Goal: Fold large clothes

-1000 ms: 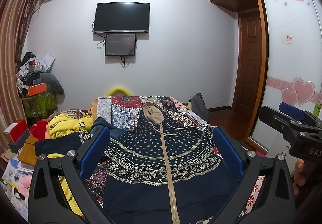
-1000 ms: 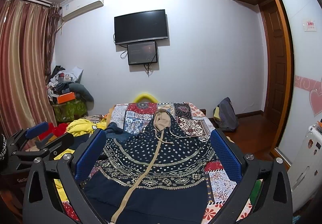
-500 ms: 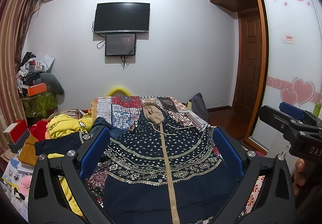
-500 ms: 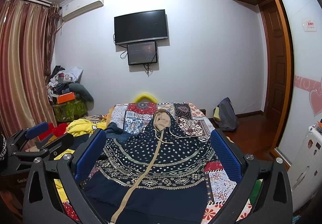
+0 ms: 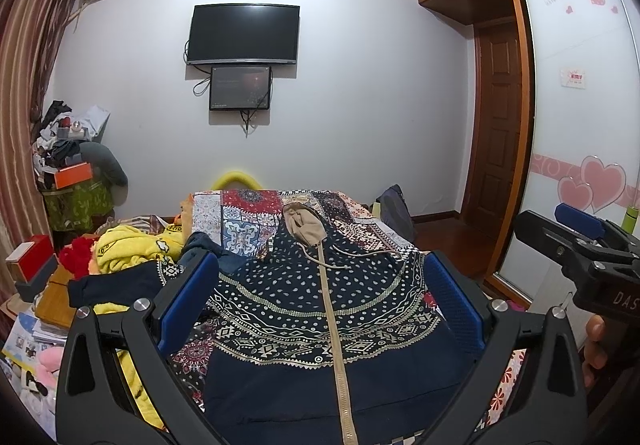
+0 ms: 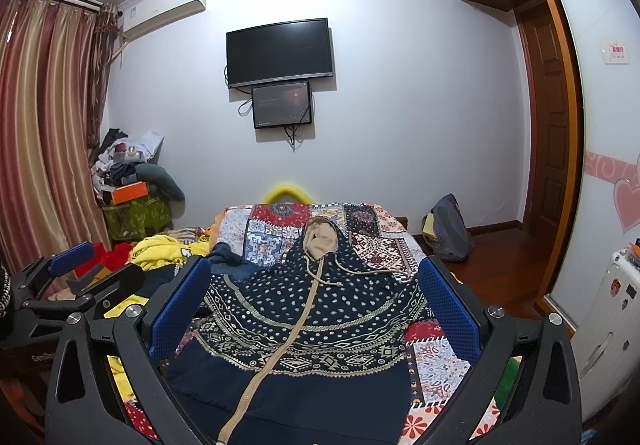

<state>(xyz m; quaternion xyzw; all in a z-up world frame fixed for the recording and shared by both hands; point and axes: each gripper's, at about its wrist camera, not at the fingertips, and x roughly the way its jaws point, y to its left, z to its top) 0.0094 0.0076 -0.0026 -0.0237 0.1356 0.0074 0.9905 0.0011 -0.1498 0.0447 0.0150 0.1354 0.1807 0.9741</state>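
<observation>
Both tongs spread wide, holding nothing: left tongs [image 5: 320,309] and right tongs [image 6: 314,309] hover above the near edge of the bed [image 5: 360,223], clear of the cloth. Hoodie [image 5: 320,305], navy with dotted and geometric bands, laid face up along the bed's middle, hood toward the far edge, tan zipper [image 5: 334,325] running toward the near edge, hem cut off below frame. Drawcords [image 6: 320,277] loose across the chest. Left sleeve [image 5: 116,281] trails off toward the left edge onto the yellow garment [image 5: 132,245]; right sleeve not clearly visible. Nothing folded yet, judging by the flat layout. Risks: grabbing the left sleeve could snag the yellow garment underneath and drag it into the fold. Patchwork quilt [image 6: 432,361] could get pinched along with the hem, since the pattern makes edges hard to read. Loose cords likely to bunch inside a fold. Thick fleece-looking body may spring open if the crease isn't pressed. Uneven lift from the two sides would skew the zipper line.
</observation>
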